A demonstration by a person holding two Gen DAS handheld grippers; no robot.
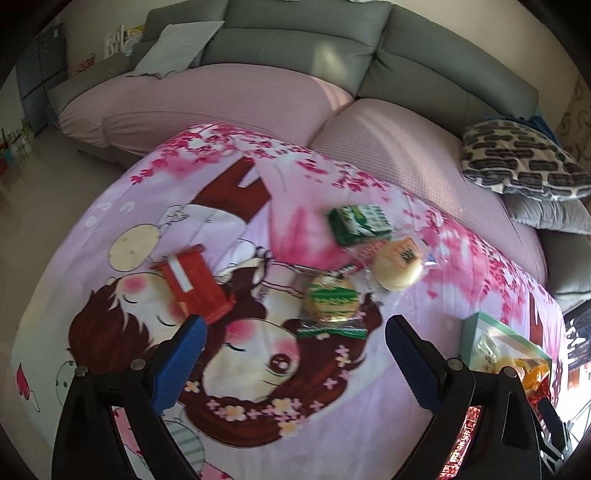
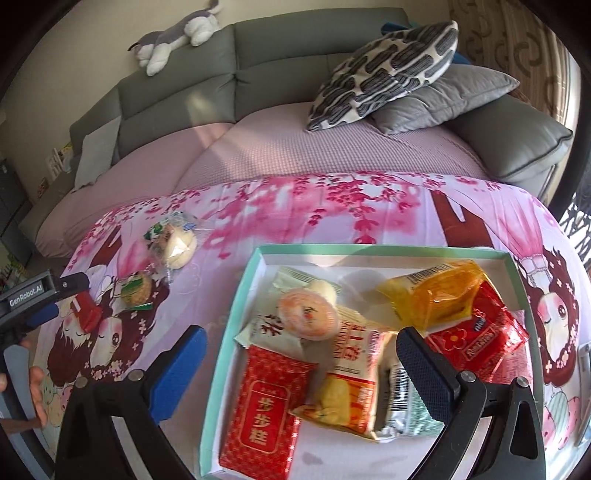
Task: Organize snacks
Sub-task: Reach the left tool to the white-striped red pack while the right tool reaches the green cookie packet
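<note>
I see a grey sofa with a pink cover, a patterned cushion on a grey one, a plush toy on the backrest, sunlight at right.

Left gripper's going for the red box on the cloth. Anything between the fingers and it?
Nothing visible. The left gripper is open, and the red box lies just ahead of its left finger on bare cloth. The round green-wrapped pastry sits off to the right, apart from the box.

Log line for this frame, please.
left gripper: open, empty, above loose snacks | right gripper: open, empty, over box | red packet, round cakes outside box
</note>
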